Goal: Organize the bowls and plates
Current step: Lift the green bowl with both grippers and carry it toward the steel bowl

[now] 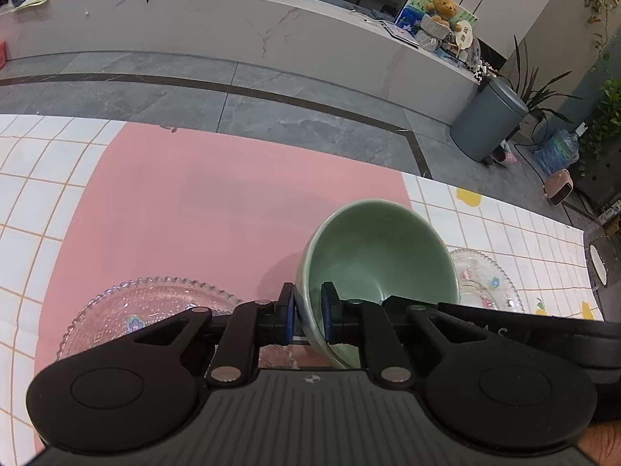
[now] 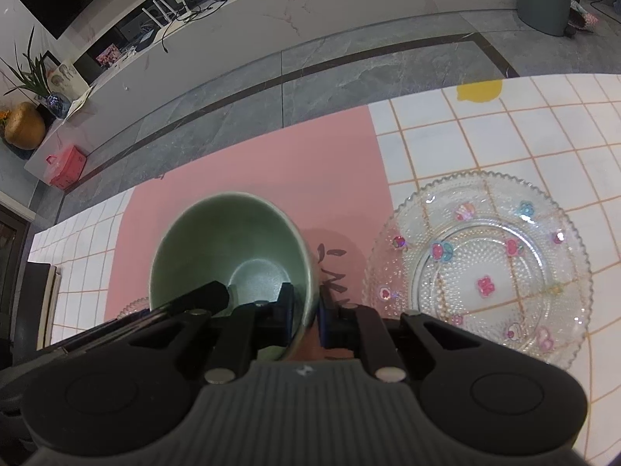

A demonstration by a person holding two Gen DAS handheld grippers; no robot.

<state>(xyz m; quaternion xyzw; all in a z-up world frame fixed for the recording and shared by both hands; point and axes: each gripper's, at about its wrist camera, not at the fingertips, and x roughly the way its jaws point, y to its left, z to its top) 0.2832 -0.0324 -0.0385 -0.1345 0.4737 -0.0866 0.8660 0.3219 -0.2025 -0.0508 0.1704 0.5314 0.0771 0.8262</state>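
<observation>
A pale green bowl [image 1: 380, 256] is held above the pink mat [image 1: 217, 209]. My left gripper [image 1: 308, 312] is shut on the bowl's left rim. My right gripper [image 2: 304, 310] is shut on the bowl's [image 2: 229, 240] right rim, and its black fingers [image 1: 396, 303] show inside the bowl in the left wrist view. A clear beaded glass plate [image 1: 155, 310] lies on the mat below my left gripper. A second clear glass plate [image 2: 481, 268] with coloured flower marks lies on the tiled cloth to the right; it also shows in the left wrist view [image 1: 485, 283].
The table carries a white grid cloth [image 2: 485, 136] with yellow marks. Its far edge drops to a grey tiled floor [image 1: 271, 93]. A grey bin [image 1: 489, 116] and plants stand beyond. A white counter [image 1: 233, 27] runs along the back.
</observation>
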